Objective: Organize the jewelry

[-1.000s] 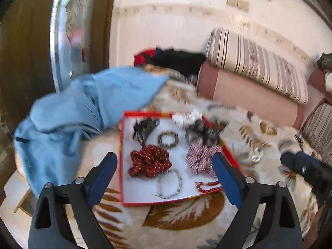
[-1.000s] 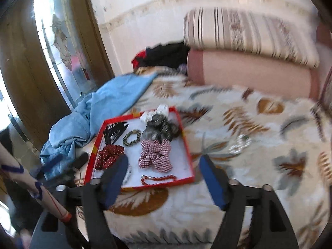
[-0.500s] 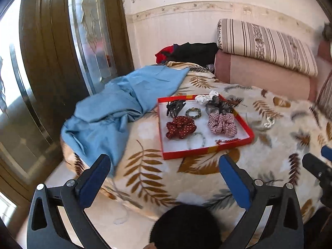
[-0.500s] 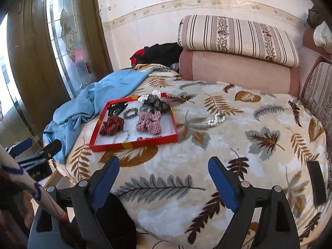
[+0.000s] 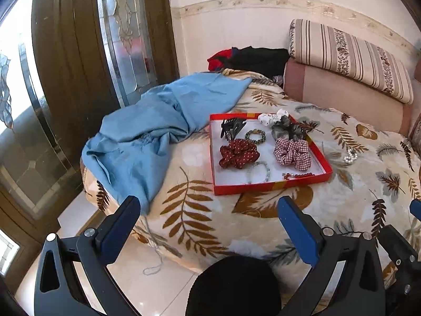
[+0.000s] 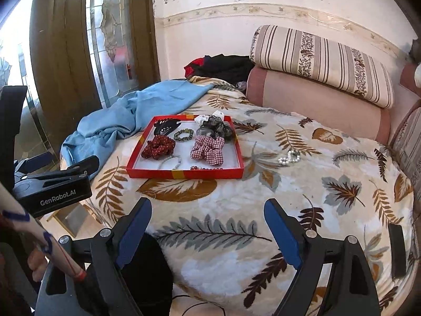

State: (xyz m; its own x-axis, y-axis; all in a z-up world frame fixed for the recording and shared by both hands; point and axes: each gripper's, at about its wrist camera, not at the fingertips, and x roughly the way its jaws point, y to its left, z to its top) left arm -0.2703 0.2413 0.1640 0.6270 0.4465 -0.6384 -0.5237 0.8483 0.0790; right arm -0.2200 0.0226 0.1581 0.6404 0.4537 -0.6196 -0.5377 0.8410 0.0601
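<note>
A red tray (image 5: 271,187) (image 6: 184,174) lies on the leaf-patterned bed. It holds a dark red dotted scrunchie (image 5: 238,153) (image 6: 158,146), a checked scrunchie (image 5: 292,152) (image 6: 209,149), a grey scrunchie (image 6: 214,129), a black clip (image 5: 231,127), a beaded bracelet (image 5: 255,135) and a red bead string (image 5: 298,176). A pearl bracelet (image 6: 289,157) (image 5: 350,156) lies on the blanket right of the tray. My left gripper (image 5: 209,216) and right gripper (image 6: 208,220) are open and empty, held back from the bed's near edge.
A blue cloth (image 5: 158,131) drapes over the bed's left side. Striped and pink bolsters (image 6: 321,79) line the wall behind. A dark phone (image 6: 397,252) lies at the right edge. A wood and glass door (image 5: 79,79) stands left. The left gripper's body (image 6: 52,184) shows in the right wrist view.
Both grippers have pulled back from over the tray to beyond the bed's near edge. They stay open. The tray's contents have not moved.
</note>
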